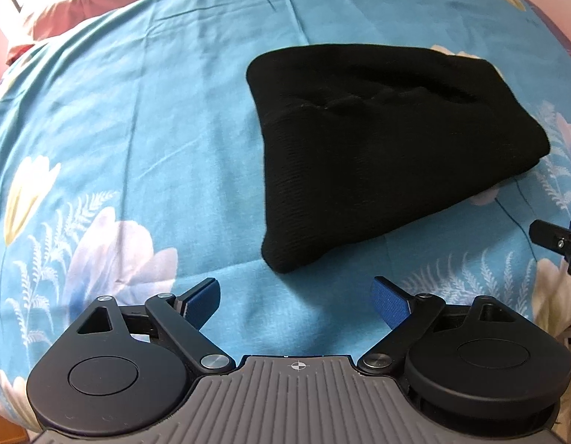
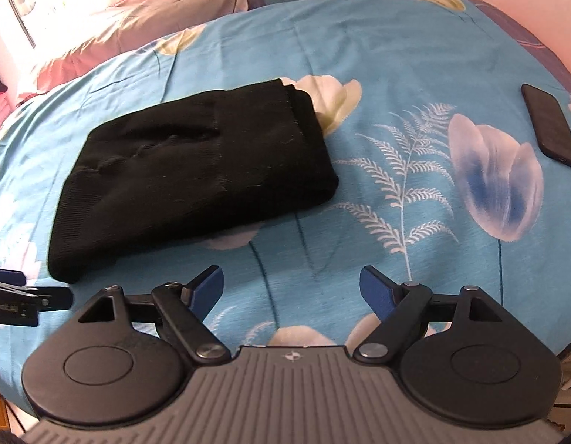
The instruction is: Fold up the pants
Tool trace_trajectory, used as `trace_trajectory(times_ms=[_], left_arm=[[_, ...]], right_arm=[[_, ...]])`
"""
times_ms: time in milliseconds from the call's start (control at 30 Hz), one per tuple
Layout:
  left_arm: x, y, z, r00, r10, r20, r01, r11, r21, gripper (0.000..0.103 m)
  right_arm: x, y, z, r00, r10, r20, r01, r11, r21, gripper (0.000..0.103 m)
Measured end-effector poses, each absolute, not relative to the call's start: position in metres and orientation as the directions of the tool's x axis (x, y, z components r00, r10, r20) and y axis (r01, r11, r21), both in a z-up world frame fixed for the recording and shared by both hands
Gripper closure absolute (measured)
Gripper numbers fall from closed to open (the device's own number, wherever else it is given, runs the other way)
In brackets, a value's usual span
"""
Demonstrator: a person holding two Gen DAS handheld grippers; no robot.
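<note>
Daylight from window (image 2: pixel 45 3) at upper left, overexposed, pink-tinted glare. Bedspread (image 1: pixel 137 129) evenly bright, soft shadows. Strong fisheye curvature, edges smeared. Black pants (image 2: pixel 196 170) underexposed, little fabric detail.

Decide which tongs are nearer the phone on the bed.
Right. The right tongs hover right of the folded pants, toward the phone; the left tongs sit farther left.

Both wrist views look steeply down, near the bedspread (image 1: pixel 137 111), sharing the folded pants (image 1: pixel 378 148).
</note>
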State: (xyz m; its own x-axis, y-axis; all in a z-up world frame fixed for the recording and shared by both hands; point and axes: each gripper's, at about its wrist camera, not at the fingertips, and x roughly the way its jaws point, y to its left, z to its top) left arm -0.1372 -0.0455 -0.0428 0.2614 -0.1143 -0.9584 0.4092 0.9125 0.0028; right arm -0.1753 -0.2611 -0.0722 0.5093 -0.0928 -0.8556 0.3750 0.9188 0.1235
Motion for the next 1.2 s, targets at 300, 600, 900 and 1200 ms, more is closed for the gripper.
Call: trace_trajectory(times_ms=[300,600,900,1200], left_arm=[[-0.141,-0.059,-0.038,0.268,-0.111,-0.957,0.422,0.907,0.013,0.000],[-0.140,-0.066,-0.029,0.276,-0.129,-0.953,0.421,0.907,0.000,0.000],[-0.144,-0.064,-0.025,0.277,-0.123,-0.953,0.414,0.910,0.003,0.000],[-0.146,-0.069,-0.027,0.280,-0.115,-0.953,0.420,0.908,0.014,0.000]], right_arm=[[-0.184,-0.255,-0.058,0.525,-0.072,-0.848,0.369,0.917,0.150,0.019],[-0.186,-0.238,-0.030,0.571,-0.073,-0.818,0.312,0.941,0.134,0.015],[-0.187,-0.233,-0.036,0.554,-0.073,-0.830,0.304,0.945,0.120,0.015],[-0.193,-0.230,-0.043,0.541,-0.065,-0.838,0.304,0.945,0.123,0.014]])
